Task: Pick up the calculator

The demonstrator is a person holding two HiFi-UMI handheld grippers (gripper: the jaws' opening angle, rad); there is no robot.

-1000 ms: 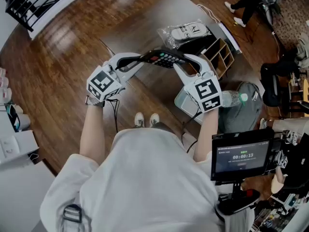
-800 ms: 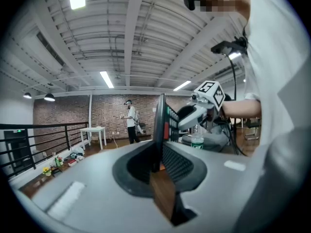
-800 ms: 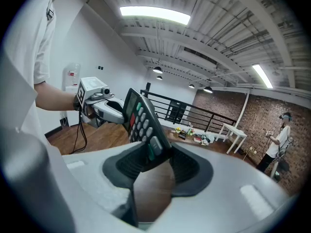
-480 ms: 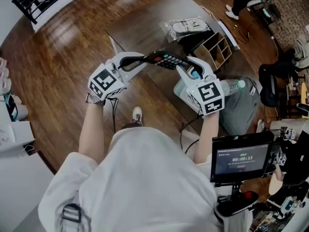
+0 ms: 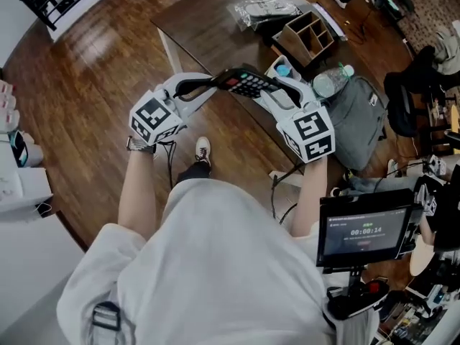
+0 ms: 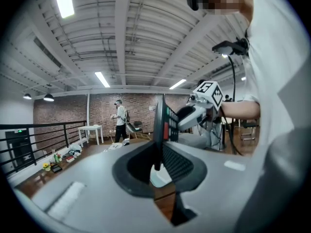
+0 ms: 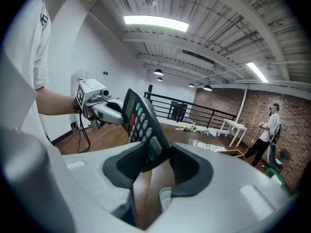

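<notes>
- The calculator (image 5: 248,85) is off the table (image 5: 208,31) and in the air, upper centre of the head view. It spans the gap between the two grippers, above the wooden floor at the table's near edge.
- The left gripper (image 5: 214,83) comes in from the left. Its jaws are nearly together, pinching the thin edge of one end of the calculator (image 6: 159,125), which stands edge-on between the pads in the left gripper view.
- The right gripper (image 5: 279,90) comes in from the right. Its jaws are set wider and clamp across the other end of the calculator (image 7: 142,123), keys facing the camera.
- Step in hand, as I judge it: the lift itself looks done, and this is the hold or carry of the calculator by both ends.
- The next move calls for both grips staying firm and the hands travelling together. Pulling apart or twisting against each other could drag the slim case out of the left pinch.
- The wooden organiser (image 5: 309,34) and the water bottle (image 5: 330,81) sit upper right, well clear of the calculator.
</notes>
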